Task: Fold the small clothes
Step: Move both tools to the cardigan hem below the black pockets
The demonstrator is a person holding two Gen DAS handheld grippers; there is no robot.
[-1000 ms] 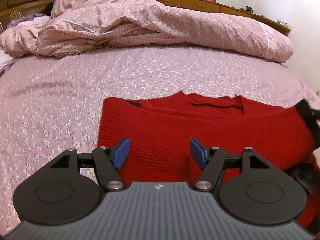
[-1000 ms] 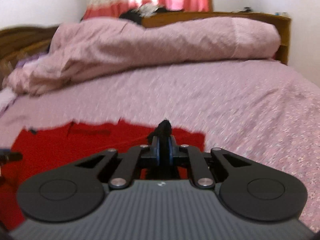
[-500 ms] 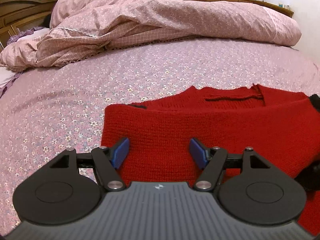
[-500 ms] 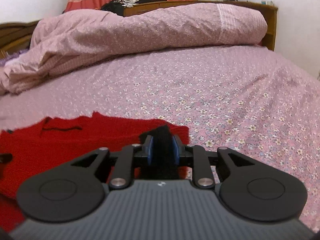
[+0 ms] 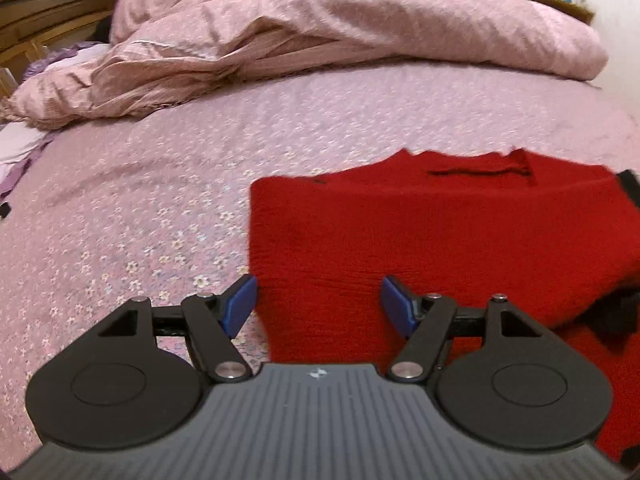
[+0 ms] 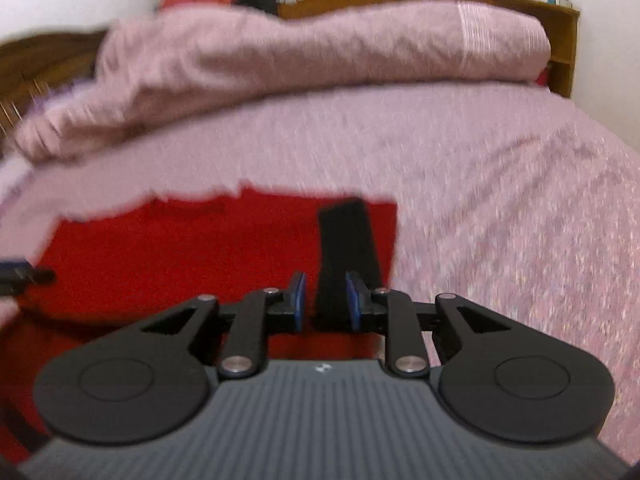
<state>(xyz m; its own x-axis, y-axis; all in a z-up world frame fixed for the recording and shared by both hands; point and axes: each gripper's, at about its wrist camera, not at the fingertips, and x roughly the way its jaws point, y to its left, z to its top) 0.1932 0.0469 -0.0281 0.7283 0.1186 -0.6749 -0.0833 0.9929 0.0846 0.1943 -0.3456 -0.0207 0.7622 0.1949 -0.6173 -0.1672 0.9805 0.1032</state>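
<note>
A red knit sweater (image 5: pixel 432 232) with black trim lies flat on the flowered bed. My left gripper (image 5: pixel 318 304) is open and empty, low over the sweater's near left edge. In the right wrist view the sweater (image 6: pixel 192 256) lies ahead and to the left. A black cuff or trim strip (image 6: pixel 347 248) lies on its right edge and runs between my right gripper's (image 6: pixel 323 300) blue pads (image 6: pixel 298 300). The jaws stand a little apart with gaps beside the strip. The view is blurred.
A pink flowered sheet (image 5: pixel 160 184) covers the bed. A rumpled pink duvet (image 5: pixel 320 28) is heaped along the far side. A wooden headboard (image 5: pixel 44 12) is at the far left and a wooden shelf unit (image 6: pixel 560 32) at the far right.
My right gripper has opened and let go of the black strip, which now lies flat on the sweater. My left gripper stayed open and shifted left toward the sweater's edge.
</note>
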